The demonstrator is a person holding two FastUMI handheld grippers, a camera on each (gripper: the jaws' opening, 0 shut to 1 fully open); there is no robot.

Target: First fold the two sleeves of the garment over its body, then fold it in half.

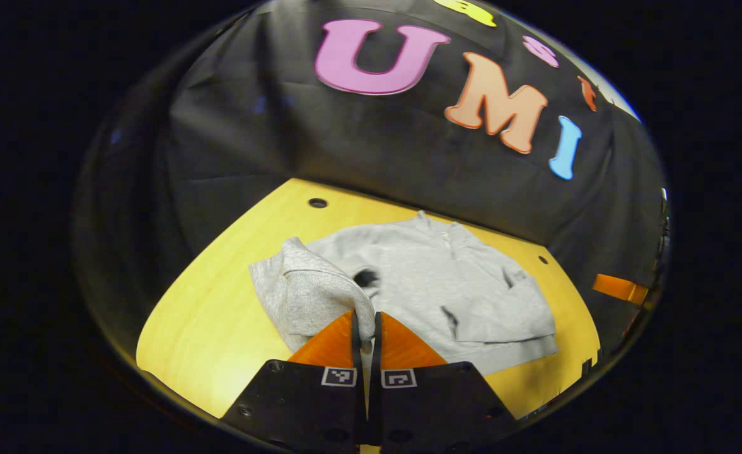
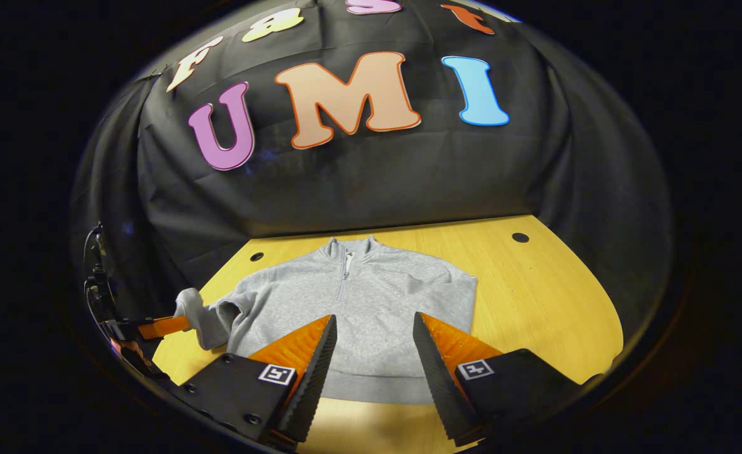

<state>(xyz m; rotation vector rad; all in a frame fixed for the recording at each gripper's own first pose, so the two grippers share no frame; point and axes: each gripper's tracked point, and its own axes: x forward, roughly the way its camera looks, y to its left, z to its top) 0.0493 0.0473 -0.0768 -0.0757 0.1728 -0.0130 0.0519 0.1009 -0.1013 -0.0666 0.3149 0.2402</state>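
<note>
Pinching the grey knit sweatshirt's sleeve (image 1: 311, 293) between closed fingers, the left gripper (image 1: 367, 331) should carry it across the body (image 2: 371, 302) on the yellow table (image 2: 534, 302). Release it flat. The right gripper (image 2: 374, 334) hovers with fingers spread above the hem.

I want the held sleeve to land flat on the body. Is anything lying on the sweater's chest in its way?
Nothing visible does. The left gripper is shut on the left sleeve, lifted beside the sweater. Its chest is bare; the other sleeve lies folded over the far side. The right gripper hovers open above the hem.
</note>
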